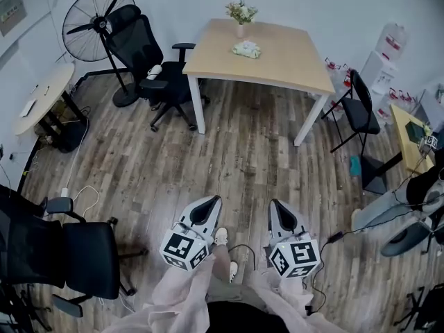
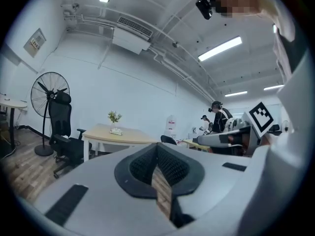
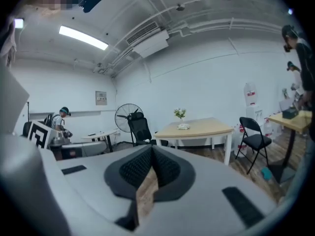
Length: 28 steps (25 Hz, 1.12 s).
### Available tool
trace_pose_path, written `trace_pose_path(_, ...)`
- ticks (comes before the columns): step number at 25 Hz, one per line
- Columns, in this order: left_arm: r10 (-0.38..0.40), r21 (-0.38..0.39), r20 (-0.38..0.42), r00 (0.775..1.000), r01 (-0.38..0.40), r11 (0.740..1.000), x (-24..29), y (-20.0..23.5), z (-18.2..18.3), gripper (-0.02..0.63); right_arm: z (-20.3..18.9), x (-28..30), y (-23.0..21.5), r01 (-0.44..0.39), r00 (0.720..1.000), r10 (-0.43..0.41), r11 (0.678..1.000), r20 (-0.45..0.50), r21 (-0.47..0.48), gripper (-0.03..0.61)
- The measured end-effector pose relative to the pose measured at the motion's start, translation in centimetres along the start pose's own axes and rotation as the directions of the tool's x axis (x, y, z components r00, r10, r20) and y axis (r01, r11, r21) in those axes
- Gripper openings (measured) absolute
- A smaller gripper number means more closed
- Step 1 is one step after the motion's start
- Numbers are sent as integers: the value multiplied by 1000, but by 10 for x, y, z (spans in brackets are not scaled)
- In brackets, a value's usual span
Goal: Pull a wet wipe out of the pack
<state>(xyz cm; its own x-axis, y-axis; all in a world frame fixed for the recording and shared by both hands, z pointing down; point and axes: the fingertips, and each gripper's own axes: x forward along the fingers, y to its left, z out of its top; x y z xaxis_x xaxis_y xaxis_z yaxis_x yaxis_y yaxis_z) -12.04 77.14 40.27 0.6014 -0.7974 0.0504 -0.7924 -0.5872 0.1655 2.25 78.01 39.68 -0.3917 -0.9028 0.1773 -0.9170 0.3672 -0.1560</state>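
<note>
The wet wipe pack (image 1: pixel 246 48) lies on the far side of a light wooden table (image 1: pixel 277 61), beside a small vase of flowers (image 1: pixel 241 11). It is small and far off in the left gripper view (image 2: pixel 116 131) and the right gripper view (image 3: pixel 183 127). I hold both grippers low in front of my body, several steps from the table. My left gripper (image 1: pixel 211 201) (image 2: pixel 157 147) is shut with nothing in it. My right gripper (image 1: pixel 275 205) (image 3: pixel 151 149) is also shut and empty. Both point roughly level toward the table.
A black office chair (image 1: pixel 149 57) and a standing fan (image 1: pixel 97 23) stand left of the table, a black folding chair (image 1: pixel 361 109) to its right. Another office chair (image 1: pixel 62 255) is at my near left. Cables (image 1: pixel 243 252) lie on the wooden floor by my feet.
</note>
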Motion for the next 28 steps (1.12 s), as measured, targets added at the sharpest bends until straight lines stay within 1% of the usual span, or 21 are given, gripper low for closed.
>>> trace_pose_path(2,-5,-5,-3,1000,5,1000,3,-3,-1,11,-2,-1,-3,13,1000,-13,1000,-15,-17,11)
trace_pose_path(7,-21,-11,2,1000,21,1000,20,-1,-1,11,2,9,-14,5,1000,-6,998,28,69,11)
trace_pose_path(10,-25,3,-1,1000,25,1000,36,7,1,11,3,23,-24,18,999,-20,997,27,74,9)
trace_pose_path(14,-22,21,-20,1000,22,1000,62,21,2,11,7,47,-40,16,1000,-17,998,12,68,9)
trace_pose_path(21,10,19,-45,999,-9,1000,115,58,6,11,16,104,-65,-28,999,29,998,-23,52,9)
trace_pose_path(28,5,14,-57,998,-4,1000,163,90,17,11,40,158,-87,-69,997,70,996,-9,65,9)
